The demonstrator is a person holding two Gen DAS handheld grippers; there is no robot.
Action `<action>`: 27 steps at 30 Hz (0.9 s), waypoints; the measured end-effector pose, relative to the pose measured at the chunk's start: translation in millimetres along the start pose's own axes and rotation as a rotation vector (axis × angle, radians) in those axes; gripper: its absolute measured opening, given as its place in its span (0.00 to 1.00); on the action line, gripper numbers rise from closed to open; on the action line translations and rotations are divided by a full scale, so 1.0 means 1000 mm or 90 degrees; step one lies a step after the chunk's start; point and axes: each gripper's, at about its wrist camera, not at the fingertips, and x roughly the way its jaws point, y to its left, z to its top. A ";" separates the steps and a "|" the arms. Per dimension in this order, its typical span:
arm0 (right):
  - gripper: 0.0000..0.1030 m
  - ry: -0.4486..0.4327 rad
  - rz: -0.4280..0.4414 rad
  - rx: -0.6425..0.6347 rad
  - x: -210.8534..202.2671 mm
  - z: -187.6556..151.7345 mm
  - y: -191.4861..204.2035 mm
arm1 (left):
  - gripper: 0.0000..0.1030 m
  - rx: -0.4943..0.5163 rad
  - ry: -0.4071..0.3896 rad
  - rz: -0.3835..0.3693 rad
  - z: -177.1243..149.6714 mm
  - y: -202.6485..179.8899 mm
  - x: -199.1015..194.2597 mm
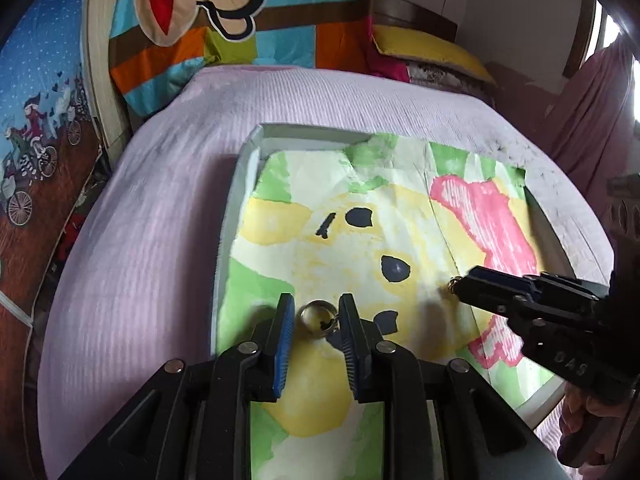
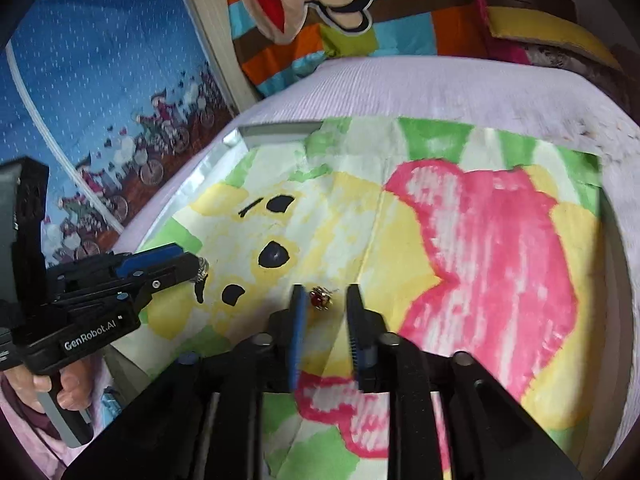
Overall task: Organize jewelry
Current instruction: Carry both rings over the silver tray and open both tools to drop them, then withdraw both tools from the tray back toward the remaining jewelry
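Nearest you, your left claw [image 1: 316, 320] stands parted, its blue-padded fingers [image 1: 283, 344] either side of a silver ring [image 1: 316, 315] that lies on the painted cloth [image 1: 420, 216]. The ring sits in the gap; you cannot tell whether either pad touches it. A small dark bit hangs at the ring's right edge, close against the right finger.

Your right claw [image 2: 326, 304] is also parted, straddling a small red-stoned piece [image 2: 320, 298] with a gold-toned setting. It rests on the cloth nearer the left finger, clear of the right one. In the left wrist view only a glint of gold shows at that claw's tip.

Both pieces lie on the cloth well apart from each other, ring to the left, red piece to the right. The cloth, a yellow face with black marks, pink and green patches, lines a grey tray [image 1: 240, 184].

The tray sits on a bed under a lilac cover [image 1: 152, 216]. Beyond it, a striped cartoon-monkey pillow [image 1: 224, 12] and a yellow cushion [image 1: 432, 50] at the head. Your hand [image 2: 52, 392] grips the left handle.
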 end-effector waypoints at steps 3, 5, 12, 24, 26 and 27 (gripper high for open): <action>0.35 -0.041 -0.003 0.005 -0.019 -0.006 -0.004 | 0.34 -0.011 -0.040 0.004 -0.008 0.002 -0.017; 0.36 -0.075 -0.004 0.003 -0.036 -0.011 -0.003 | 0.47 -0.018 -0.069 0.003 -0.012 0.002 -0.028; 0.64 -0.214 -0.017 -0.021 -0.107 -0.037 0.012 | 0.75 -0.017 -0.195 0.008 -0.041 -0.008 -0.087; 0.91 -0.377 -0.057 -0.068 -0.203 -0.107 0.046 | 0.95 -0.007 -0.325 0.011 -0.102 -0.023 -0.164; 0.96 -0.393 -0.059 -0.069 -0.212 -0.117 0.051 | 0.98 0.002 -0.343 0.016 -0.113 -0.025 -0.175; 0.99 -0.403 -0.063 -0.071 -0.219 -0.124 0.054 | 0.99 0.008 -0.352 0.018 -0.119 -0.026 -0.181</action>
